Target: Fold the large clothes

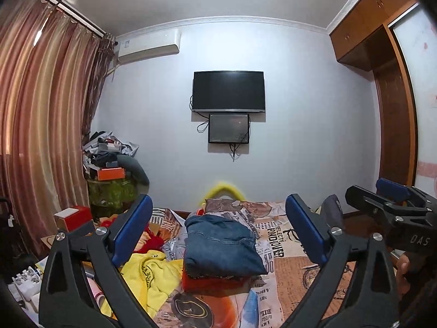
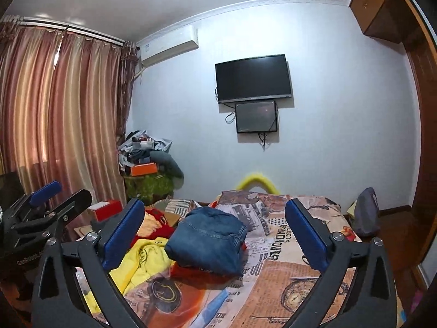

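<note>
The folded blue jeans [image 1: 222,246] lie on the bed [image 1: 286,270], resting on top of a red folded garment [image 1: 210,284] whose edge shows beneath them. In the left wrist view the jeans sit ahead of the left gripper [image 1: 220,232], between the lines of its two blue-padded fingers [image 1: 133,229] but apart from both; nothing is gripped. In the right wrist view the jeans also lie ahead of the right gripper [image 2: 215,235], nearer its left finger [image 2: 123,235] than its right one, again untouched. Both pairs of fingers are spread wide and empty.

Just left of the jeans lies one yellow garment [image 1: 153,270], crumpled, and beyond it one red and yellow piece [image 2: 155,224]. The bed carries a newspaper-print sheet. One yellow curved thing [image 1: 224,188] shows at the far end of the bed.

On the far wall hang two dark screens: a large television [image 1: 229,91] and a smaller one [image 1: 229,128] directly under it. One air conditioner [image 1: 148,46] is mounted near the ceiling beside the striped curtains [image 1: 41,104]. One pile of clutter [image 1: 112,158] stands in the corner, with an orange box in it. A wooden wardrobe [image 1: 382,54] fills the right side.
</note>
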Motion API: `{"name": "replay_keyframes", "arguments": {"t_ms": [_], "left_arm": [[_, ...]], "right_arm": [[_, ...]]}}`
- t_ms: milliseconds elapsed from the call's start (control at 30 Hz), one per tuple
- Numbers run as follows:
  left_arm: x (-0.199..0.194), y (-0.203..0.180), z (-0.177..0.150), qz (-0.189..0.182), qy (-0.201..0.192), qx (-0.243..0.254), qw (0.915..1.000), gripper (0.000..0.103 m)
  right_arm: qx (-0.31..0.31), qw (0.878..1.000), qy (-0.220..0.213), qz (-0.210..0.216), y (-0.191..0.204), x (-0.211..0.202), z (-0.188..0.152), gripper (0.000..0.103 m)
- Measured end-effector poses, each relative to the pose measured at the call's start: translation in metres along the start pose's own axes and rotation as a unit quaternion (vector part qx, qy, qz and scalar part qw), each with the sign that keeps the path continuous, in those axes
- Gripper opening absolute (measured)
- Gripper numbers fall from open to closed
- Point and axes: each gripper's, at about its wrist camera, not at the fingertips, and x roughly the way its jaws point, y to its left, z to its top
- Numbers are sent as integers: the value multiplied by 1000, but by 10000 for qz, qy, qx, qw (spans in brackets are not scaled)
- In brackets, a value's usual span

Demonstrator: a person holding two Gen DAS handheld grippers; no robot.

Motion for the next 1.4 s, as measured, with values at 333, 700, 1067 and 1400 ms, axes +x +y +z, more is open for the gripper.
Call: {"name": "replay_keyframes", "arguments": {"t_ms": [333,700,1067,1400], "left_arm": [[4,-1,-4,-41,107,-33,9999,100],[7,-1,-7,-41,145,-45,9999,101],[11,2,-10,-23,183,-112,9998,101],[17,3,-11,-57,243,-114,9996,101]], "right_arm": [[-23,10000,85,-22,-2,-4,-5,102],[104,9997,198,-34,-7,-4,-6,102],[275,9993,267,-11,-14,-5,-5,102],[330,9989,338,-3,-15,-3,-9,102]]}}
